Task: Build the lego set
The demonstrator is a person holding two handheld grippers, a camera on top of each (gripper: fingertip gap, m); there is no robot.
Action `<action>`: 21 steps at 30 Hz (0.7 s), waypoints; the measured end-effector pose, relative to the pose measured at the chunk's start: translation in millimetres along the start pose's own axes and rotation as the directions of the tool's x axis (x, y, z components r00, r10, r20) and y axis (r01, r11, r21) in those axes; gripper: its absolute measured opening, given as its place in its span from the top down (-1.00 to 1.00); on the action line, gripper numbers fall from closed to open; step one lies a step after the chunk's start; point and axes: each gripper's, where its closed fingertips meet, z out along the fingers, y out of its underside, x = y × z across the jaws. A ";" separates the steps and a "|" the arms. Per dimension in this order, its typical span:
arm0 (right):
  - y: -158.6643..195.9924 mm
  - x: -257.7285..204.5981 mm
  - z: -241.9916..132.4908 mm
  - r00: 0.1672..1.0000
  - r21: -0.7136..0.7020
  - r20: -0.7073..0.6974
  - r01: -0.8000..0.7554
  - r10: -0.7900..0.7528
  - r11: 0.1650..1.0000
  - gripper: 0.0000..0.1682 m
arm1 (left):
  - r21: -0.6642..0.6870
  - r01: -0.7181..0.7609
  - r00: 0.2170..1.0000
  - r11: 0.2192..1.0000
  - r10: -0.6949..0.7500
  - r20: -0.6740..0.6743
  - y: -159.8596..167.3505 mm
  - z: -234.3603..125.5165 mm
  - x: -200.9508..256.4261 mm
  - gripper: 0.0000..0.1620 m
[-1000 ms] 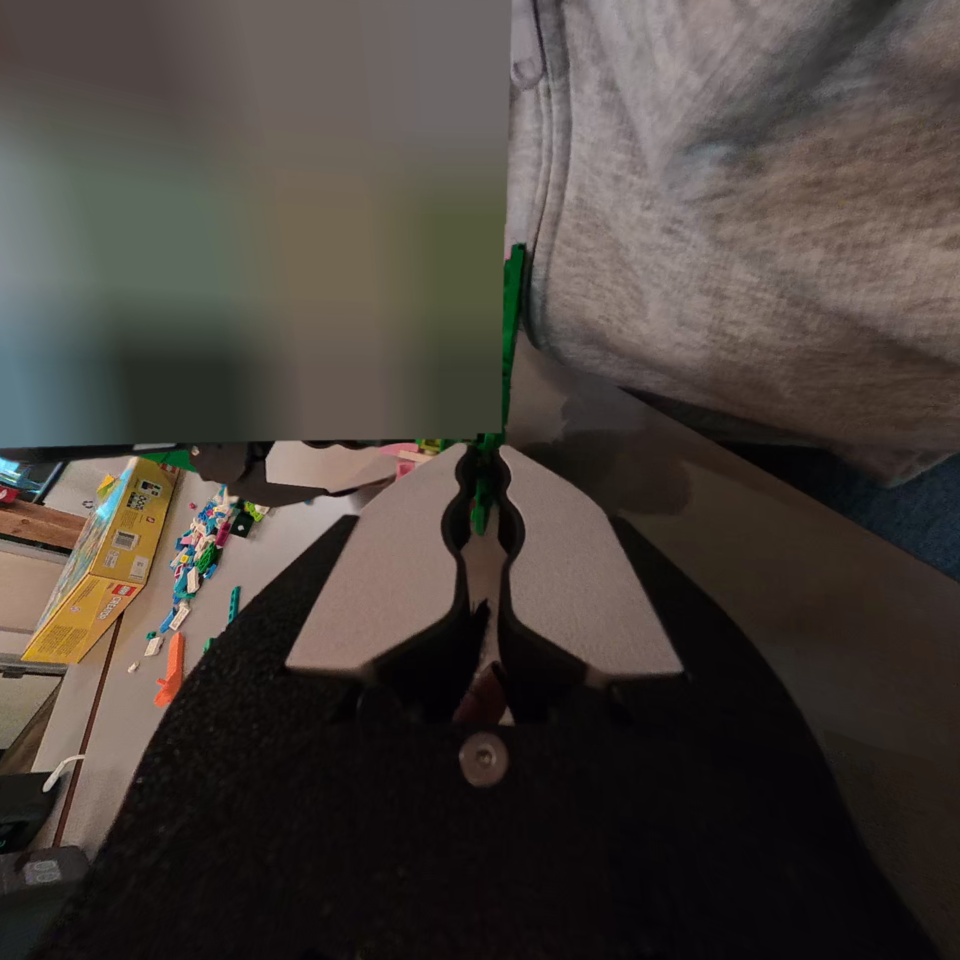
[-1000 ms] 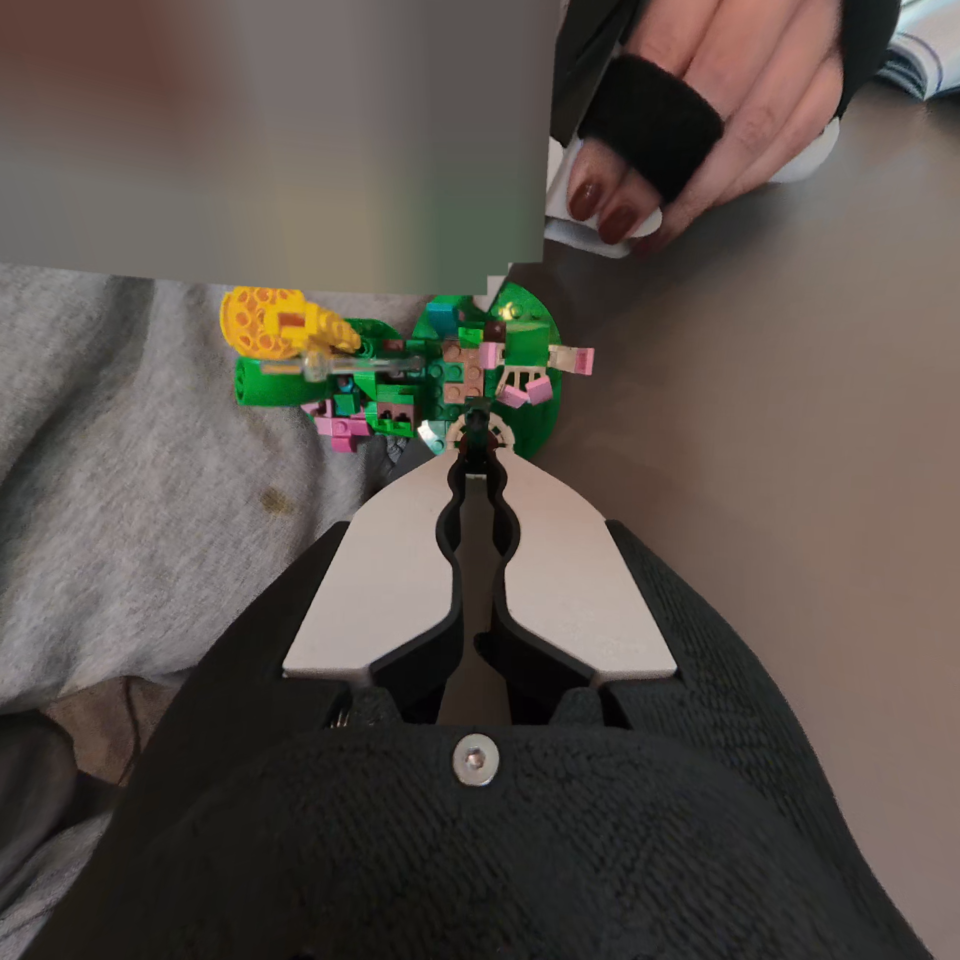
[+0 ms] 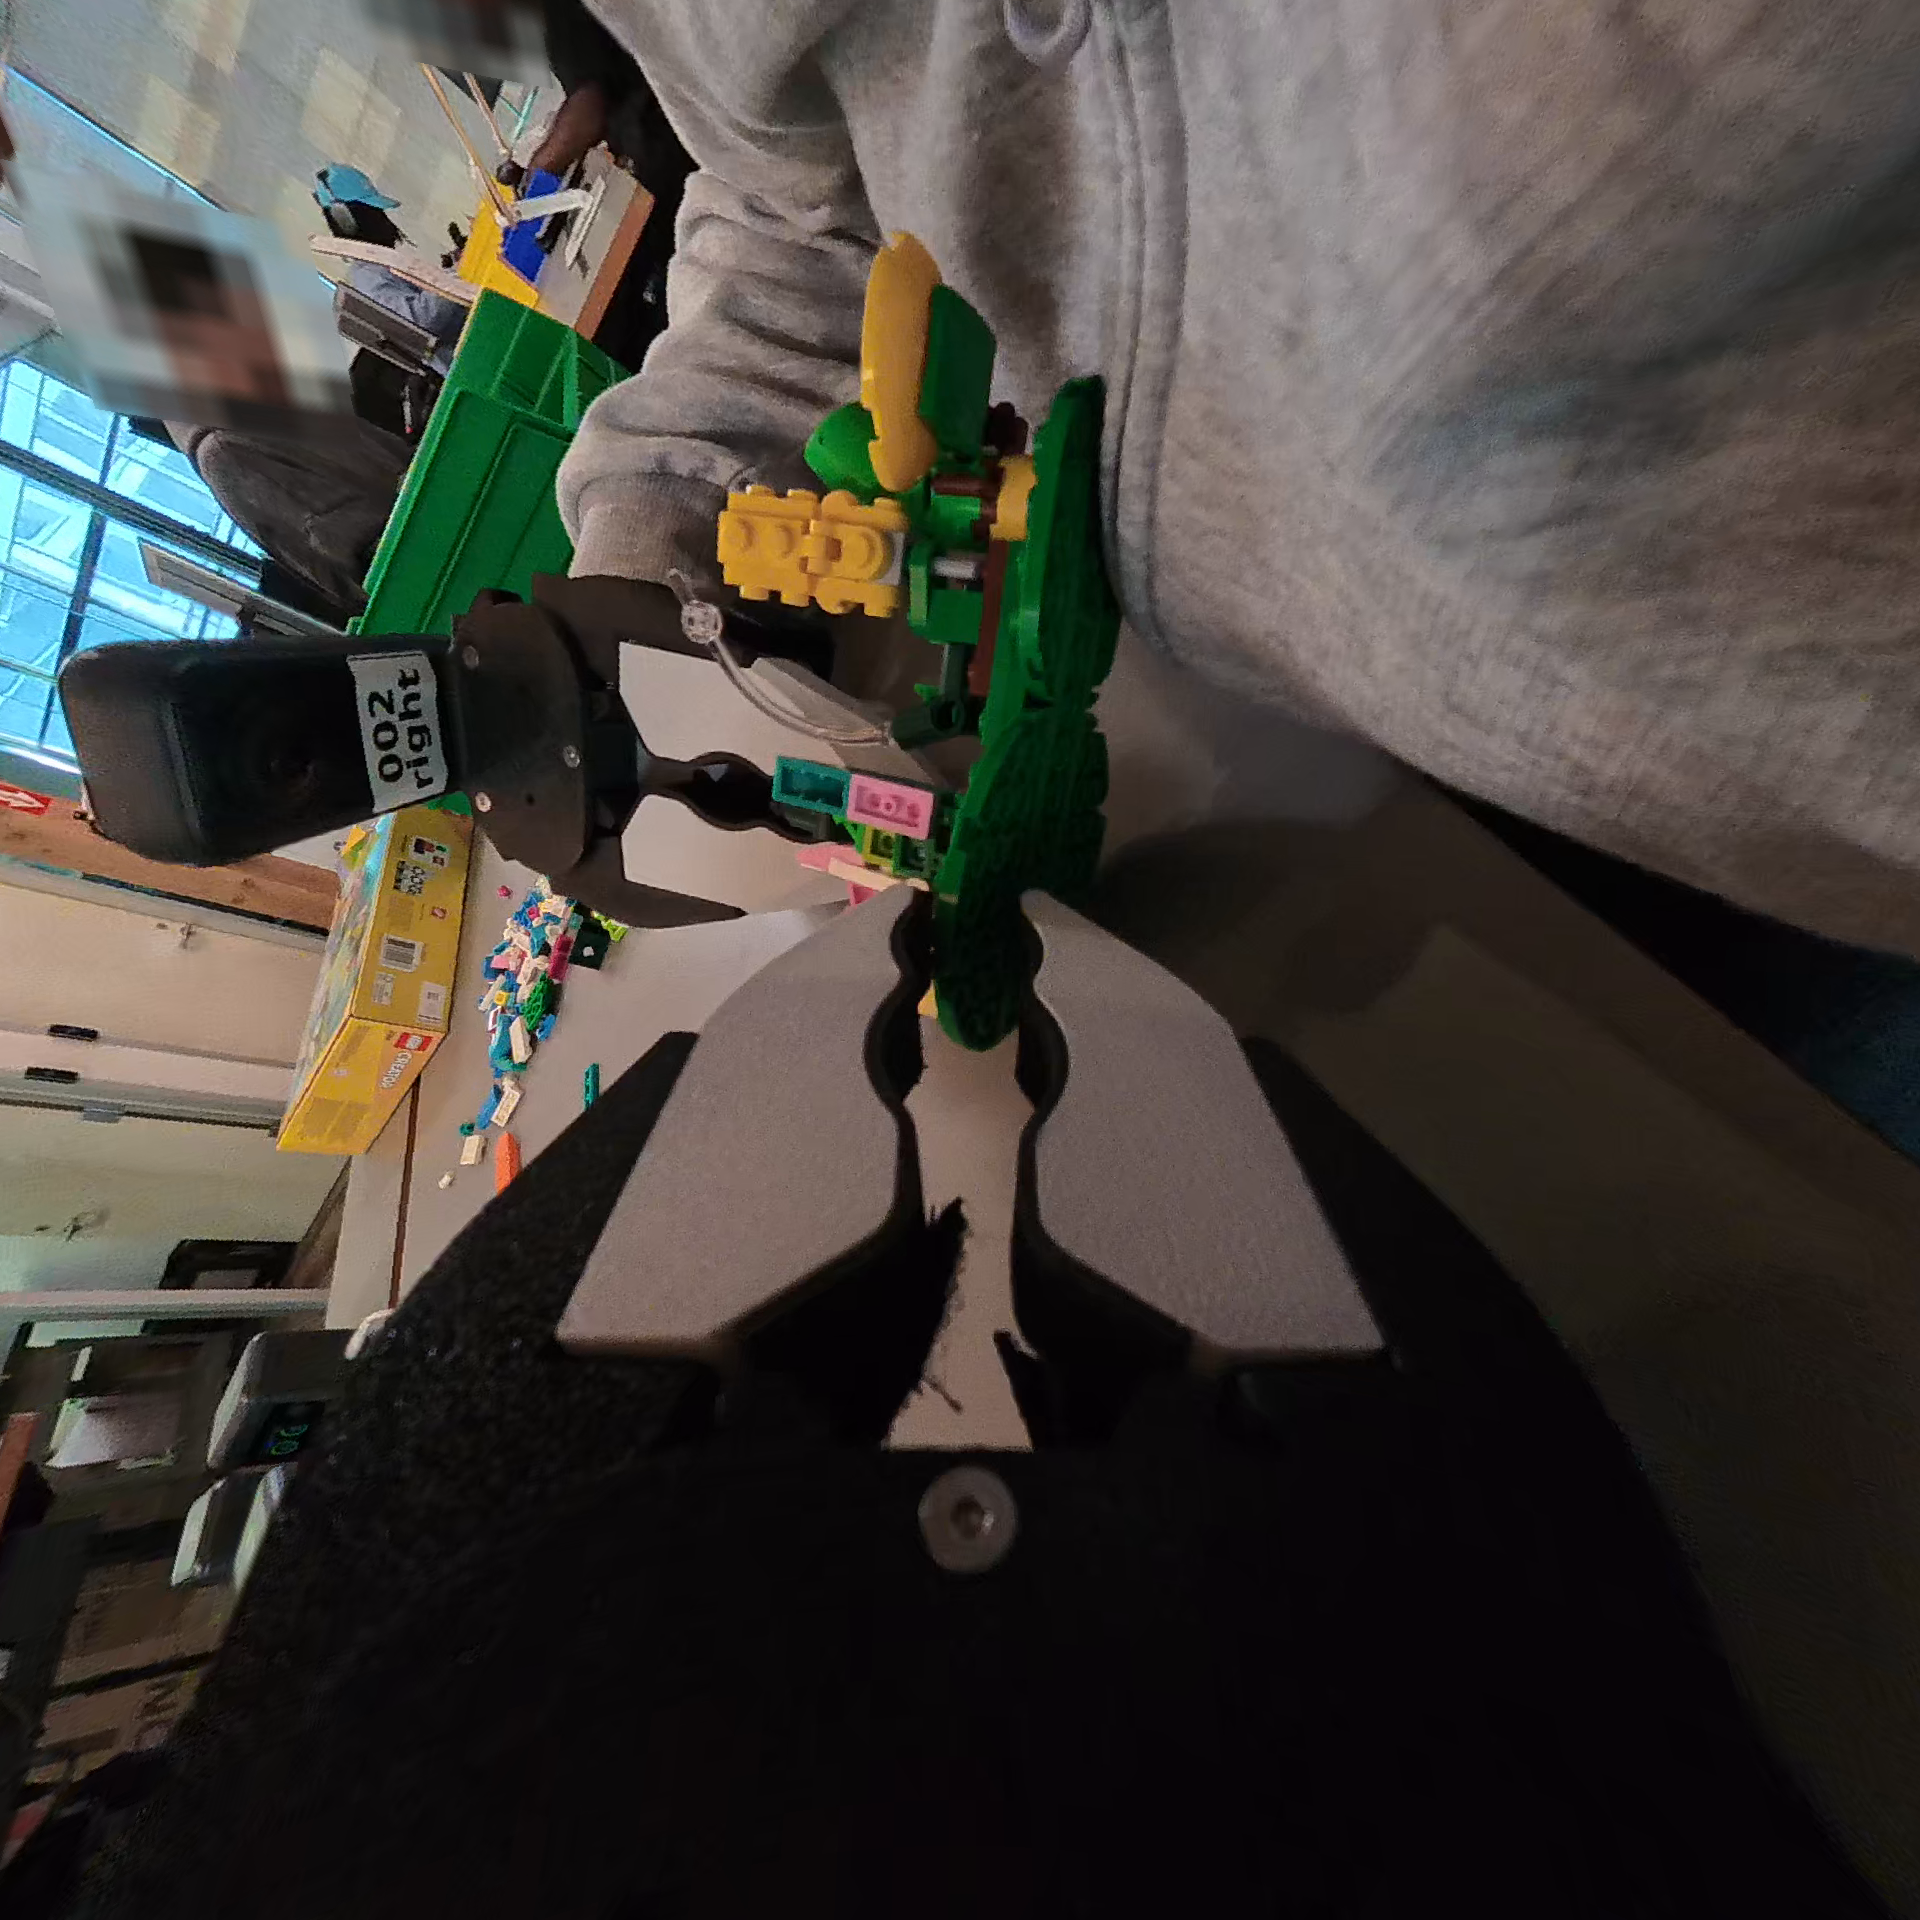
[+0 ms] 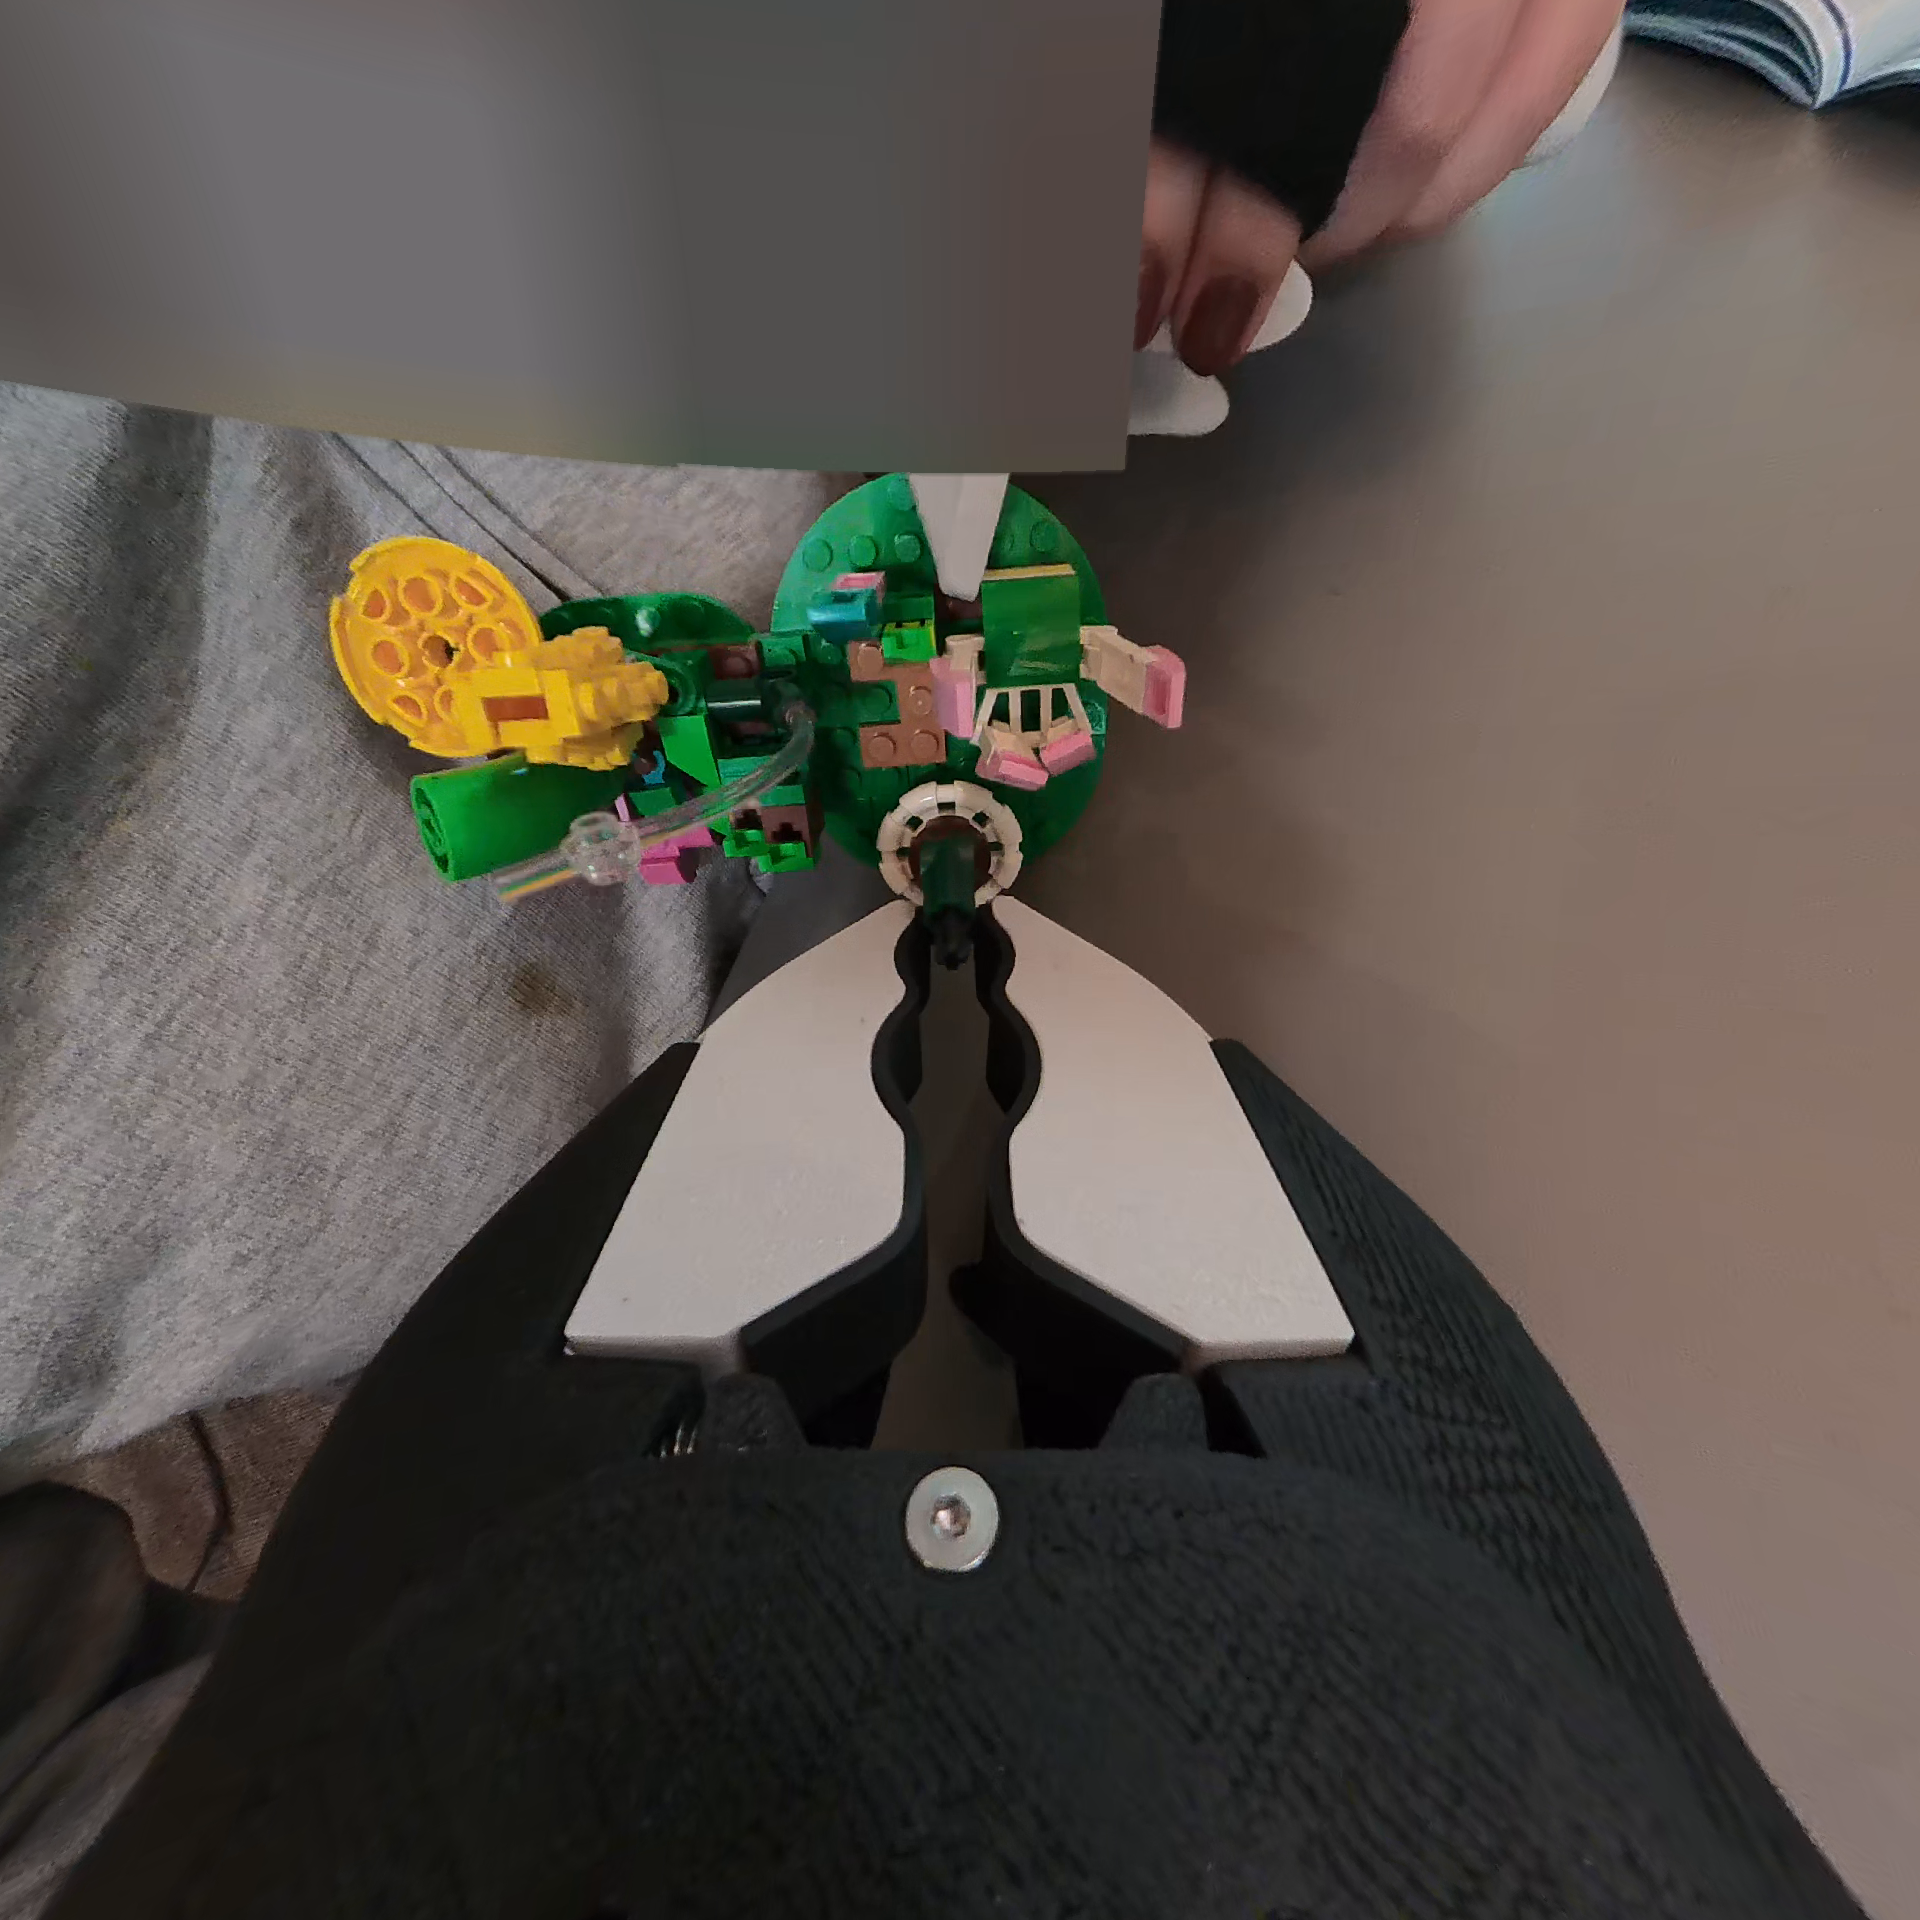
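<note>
The lego model is a green round plate (image 4: 1049, 800) carrying brown, pink, white and teal bricks, a yellow disc (image 4: 436, 644) and a clear curved rod. In the left wrist view the plate (image 3: 1039, 665) stands nearly edge-on. My left gripper (image 3: 971, 935) is shut on the plate's lower edge; one of its fingers (image 4: 961, 540) shows at the plate's far side. My right gripper (image 4: 951, 920) is shut on a dark green stem (image 4: 948, 862) that sits inside a white ring (image 4: 904, 810) on the plate. The right gripper also shows in the left wrist view (image 3: 831, 800), reaching the model from the left.
A person's grey sweatshirt (image 3: 1455, 416) is right behind the model. A hand (image 4: 1299, 208) holds the left gripper above the grey table (image 4: 1558, 831). Far off lie a yellow box (image 3: 384, 987), a pile of loose bricks (image 3: 525, 977), an orange piece (image 3: 506, 1158) and a green crate (image 3: 488, 457).
The model has turned slightly in the left gripper, so the plate's underside shows more. In the right wrist view the model looks larger and closer. Both grippers keep their holds.
</note>
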 end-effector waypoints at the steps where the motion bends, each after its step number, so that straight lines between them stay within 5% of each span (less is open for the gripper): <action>1: -0.1 0.0 0.1 1.000 0.001 -0.001 0.000 0.000 1.000 0.92 | -0.002 0.001 1.000 1.000 -0.001 -0.009 -0.3 -0.1 0.7 0.85; 21: 0.5 -0.4 -0.5 0.997 -0.118 0.056 0.056 -0.049 0.991 0.92 | -0.012 0.084 0.991 0.996 -0.085 -0.105 -2.8 2.3 2.7 0.90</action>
